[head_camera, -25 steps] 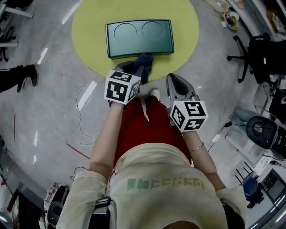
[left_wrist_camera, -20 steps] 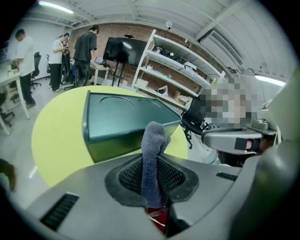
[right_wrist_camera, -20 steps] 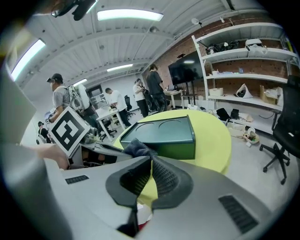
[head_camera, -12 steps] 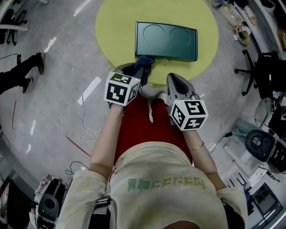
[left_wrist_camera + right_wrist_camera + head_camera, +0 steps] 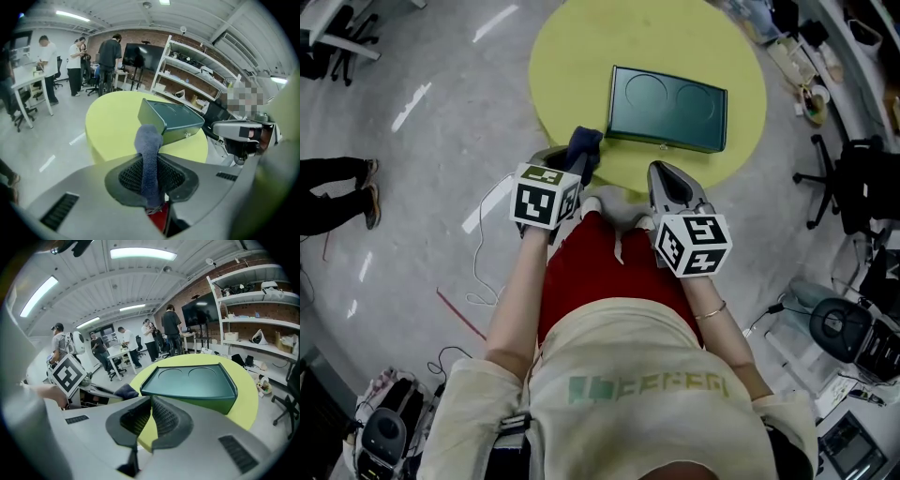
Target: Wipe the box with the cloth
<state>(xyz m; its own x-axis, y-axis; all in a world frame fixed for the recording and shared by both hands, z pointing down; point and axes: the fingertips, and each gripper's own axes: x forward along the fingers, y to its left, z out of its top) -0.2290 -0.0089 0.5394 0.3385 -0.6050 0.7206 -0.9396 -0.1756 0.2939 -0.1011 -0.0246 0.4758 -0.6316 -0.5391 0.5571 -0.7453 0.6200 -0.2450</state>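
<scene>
Bench [image 5: 581,47]: round, yellow, upper centre.
Box [image 5: 667,96]: stiff, smooth; probably slides if pushed.
Cloth [image 5: 584,142]: soft, limp; left gripper [image 5: 575,163] jaws pinch it.
Right gripper [image 5: 662,171]: jaws together, empty.

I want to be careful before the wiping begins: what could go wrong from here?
1. The box lies loose on the table, and the right gripper is shut, empty and away from it. A wipe may push the box along.
2. Only a short end of the cloth sticks out of the left gripper, so the hard jaws may scrape the box.
</scene>
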